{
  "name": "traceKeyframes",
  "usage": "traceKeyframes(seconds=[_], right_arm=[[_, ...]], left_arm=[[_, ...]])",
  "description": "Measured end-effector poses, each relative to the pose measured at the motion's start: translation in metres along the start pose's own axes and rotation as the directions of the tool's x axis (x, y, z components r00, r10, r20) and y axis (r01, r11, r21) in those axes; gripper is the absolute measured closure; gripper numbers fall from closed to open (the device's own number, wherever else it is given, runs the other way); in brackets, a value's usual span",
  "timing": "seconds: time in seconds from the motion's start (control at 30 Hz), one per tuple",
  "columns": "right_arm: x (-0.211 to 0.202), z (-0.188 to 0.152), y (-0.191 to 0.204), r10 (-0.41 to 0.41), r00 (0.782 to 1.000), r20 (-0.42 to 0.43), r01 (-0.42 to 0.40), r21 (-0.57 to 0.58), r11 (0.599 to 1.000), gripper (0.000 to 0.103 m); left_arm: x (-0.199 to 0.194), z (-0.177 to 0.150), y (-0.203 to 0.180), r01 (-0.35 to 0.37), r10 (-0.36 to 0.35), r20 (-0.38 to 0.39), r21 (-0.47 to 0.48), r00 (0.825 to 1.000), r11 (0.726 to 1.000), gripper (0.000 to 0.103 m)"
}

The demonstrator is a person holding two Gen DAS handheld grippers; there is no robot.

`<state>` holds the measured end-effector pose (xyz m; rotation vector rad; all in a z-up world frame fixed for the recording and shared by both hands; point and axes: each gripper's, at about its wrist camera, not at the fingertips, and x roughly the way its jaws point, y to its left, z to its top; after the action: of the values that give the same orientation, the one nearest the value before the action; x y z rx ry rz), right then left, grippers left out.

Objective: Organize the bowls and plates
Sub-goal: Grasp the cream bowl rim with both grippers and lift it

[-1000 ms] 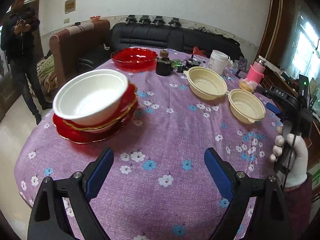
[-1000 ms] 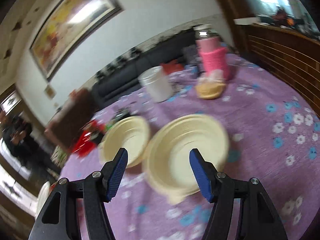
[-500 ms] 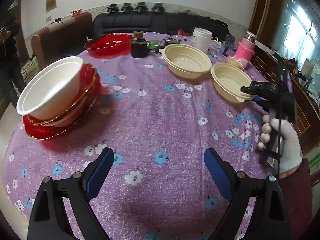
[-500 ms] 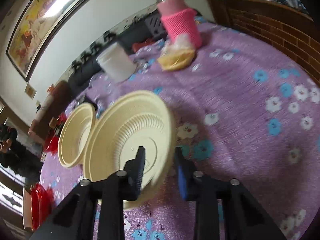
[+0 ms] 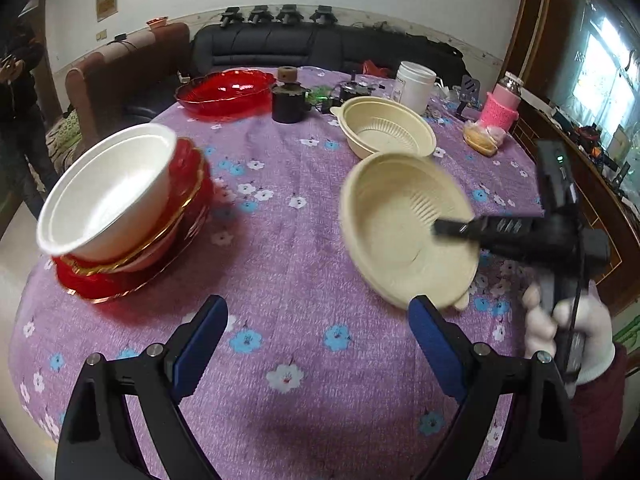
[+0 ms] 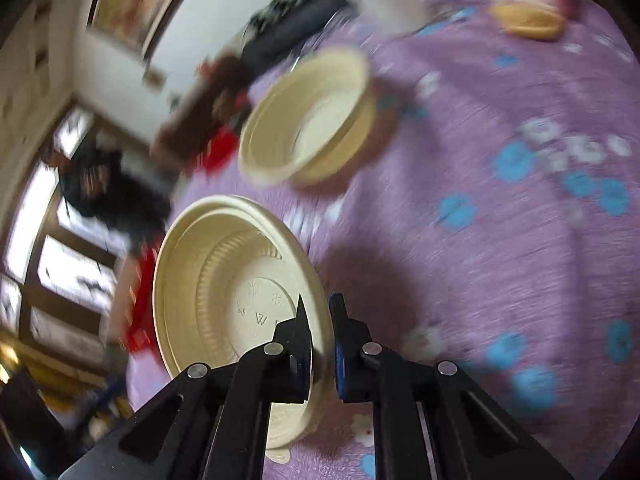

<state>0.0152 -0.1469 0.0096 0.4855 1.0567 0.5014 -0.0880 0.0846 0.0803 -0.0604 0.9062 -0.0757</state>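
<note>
Right gripper (image 6: 322, 344) pinches the cream bowl's (image 6: 224, 292) rim; the other cream bowl (image 6: 308, 120) sits ahead. Left gripper (image 5: 316, 344) hangs wide apart.

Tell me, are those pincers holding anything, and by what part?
The right gripper pinches a cream bowl by its rim, one finger inside, one outside, lifted and tilted. The left gripper is open and holds nothing.
</note>
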Motion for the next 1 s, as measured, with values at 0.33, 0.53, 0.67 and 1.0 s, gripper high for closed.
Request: traceKeyframes(seconds=[0.33,0.53,0.67,1.0], right_arm=[[0.005,-0.008,0.009,-0.039,0.999,-0.017,0.038,-0.048,0.998,0.092],[0.0,-0.003,0.015,-0.04,0.999,0.007,0.041,-0.063,0.997,0.092],[-0.007,-0.002,0.021,-0.008,0.999,0.052,0.012,-0.074,0.997,0.092],[-0.023,-0.007,0.114,-0.014,0.98,0.2,0.053,-0.195,0.979,0.088]], left_arm=[[0.063,0.038,-0.025,-0.038,0.045,-0.076,0.096,0.996,0.995,0.073],[0.08,0.041,-0.022,-0.015,0.021,-0.15,0.036,0.988,0.999,0.087],[0.061,0.037,-0.022,-0.019,0.024,-0.119,0.042,0.993,0.999,0.086],[-0.013,0.041,0.032,-0.006,0.006,-0.01,-0.023,1.0,1.0,0.083]])
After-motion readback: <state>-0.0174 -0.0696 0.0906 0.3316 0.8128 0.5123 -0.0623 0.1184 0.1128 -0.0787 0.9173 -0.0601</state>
